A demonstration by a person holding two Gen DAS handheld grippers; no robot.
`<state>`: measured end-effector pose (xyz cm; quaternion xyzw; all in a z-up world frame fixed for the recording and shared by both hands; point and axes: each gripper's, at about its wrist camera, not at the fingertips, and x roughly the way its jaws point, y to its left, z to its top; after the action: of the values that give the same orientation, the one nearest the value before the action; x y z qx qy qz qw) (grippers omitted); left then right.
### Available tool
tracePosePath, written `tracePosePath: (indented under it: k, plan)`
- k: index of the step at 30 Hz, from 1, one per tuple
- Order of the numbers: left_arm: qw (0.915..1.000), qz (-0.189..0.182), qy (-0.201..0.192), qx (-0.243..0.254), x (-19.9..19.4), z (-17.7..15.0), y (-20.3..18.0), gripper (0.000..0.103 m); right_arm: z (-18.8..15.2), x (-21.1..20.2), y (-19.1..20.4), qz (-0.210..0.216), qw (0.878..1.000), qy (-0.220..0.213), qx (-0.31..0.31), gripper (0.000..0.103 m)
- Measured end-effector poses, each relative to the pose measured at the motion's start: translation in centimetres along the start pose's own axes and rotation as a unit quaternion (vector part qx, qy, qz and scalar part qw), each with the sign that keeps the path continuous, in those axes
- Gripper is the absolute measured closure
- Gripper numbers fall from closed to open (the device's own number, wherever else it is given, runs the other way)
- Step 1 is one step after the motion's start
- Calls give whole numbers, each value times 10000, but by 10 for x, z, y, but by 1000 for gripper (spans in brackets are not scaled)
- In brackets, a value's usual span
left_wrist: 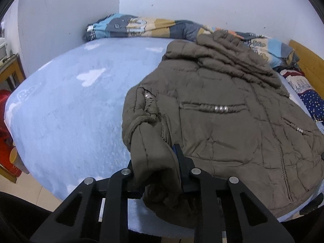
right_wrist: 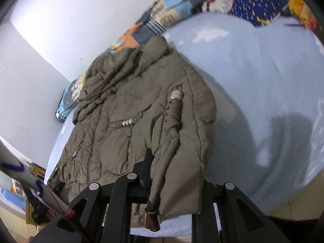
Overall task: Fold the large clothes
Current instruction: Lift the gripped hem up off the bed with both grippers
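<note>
Left gripper (left_wrist: 156, 166) clamped on a bunched near corner of the brown padded jacket (left_wrist: 222, 109); its left finger is hidden by fabric. Right gripper (right_wrist: 172, 174) clamped on the jacket's other near corner, right finger covered. Jacket lies spread across the light blue bed (left_wrist: 70, 105); far hood overlaps the patterned quilt (left_wrist: 141, 27). Right view blurred.
</note>
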<state>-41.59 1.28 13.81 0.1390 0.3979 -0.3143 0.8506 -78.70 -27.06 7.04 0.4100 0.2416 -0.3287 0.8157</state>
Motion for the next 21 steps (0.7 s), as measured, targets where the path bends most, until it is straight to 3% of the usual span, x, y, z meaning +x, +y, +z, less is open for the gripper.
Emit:
tracePosePath:
  k: [12, 21]
  plan:
    - [9951, 410, -660, 605, -26, 1, -19, 81, 1, -22, 18, 33, 9984, -383, -409, 87]
    - [9938, 464, -796, 627, -36, 4, -20, 82, 0, -31, 24, 123, 9973, -464, -554, 87]
